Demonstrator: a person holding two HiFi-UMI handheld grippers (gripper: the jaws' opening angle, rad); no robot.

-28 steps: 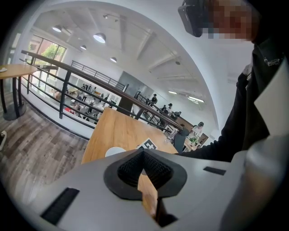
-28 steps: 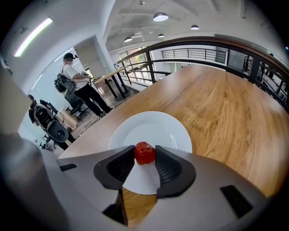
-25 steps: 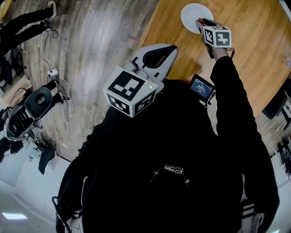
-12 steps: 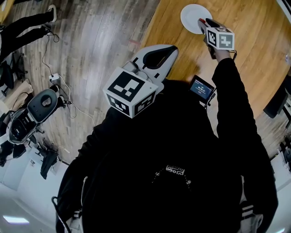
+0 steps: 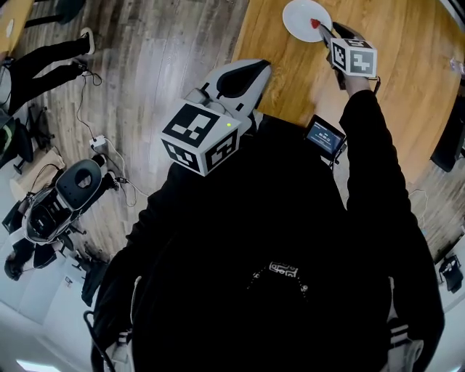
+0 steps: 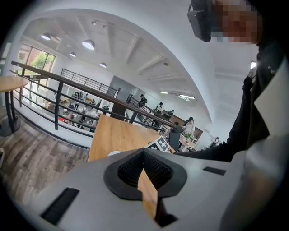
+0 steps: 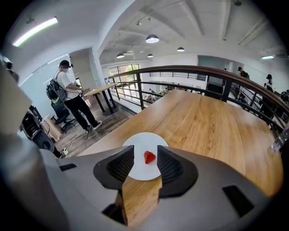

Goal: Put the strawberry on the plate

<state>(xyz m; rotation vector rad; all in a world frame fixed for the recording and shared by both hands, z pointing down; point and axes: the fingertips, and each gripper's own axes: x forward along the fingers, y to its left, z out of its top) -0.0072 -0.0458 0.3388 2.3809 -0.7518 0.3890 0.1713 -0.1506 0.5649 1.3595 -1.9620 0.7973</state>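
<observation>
Left tool (image 6: 144, 153): pads closed tip to tip, nothing in them. It's held back at the near edge of the surface (image 5: 407, 87), well behind the right tool. Looks parked, since this job needs one tool only.

Plate (image 5: 296, 16): just ahead of the right tool's tips, near the surface's edge.

Strawberry (image 7: 149, 157): lying on the plate, framed between the right tool's jaws with a gap on either side, so it isn't gripped.

Right tool (image 7: 145, 152): jaws moderately apart and empty, arm stretched out, tips at the plate rim. Reads as release done; placement looks complete, and backing straight off would avoid nudging the berry.
</observation>
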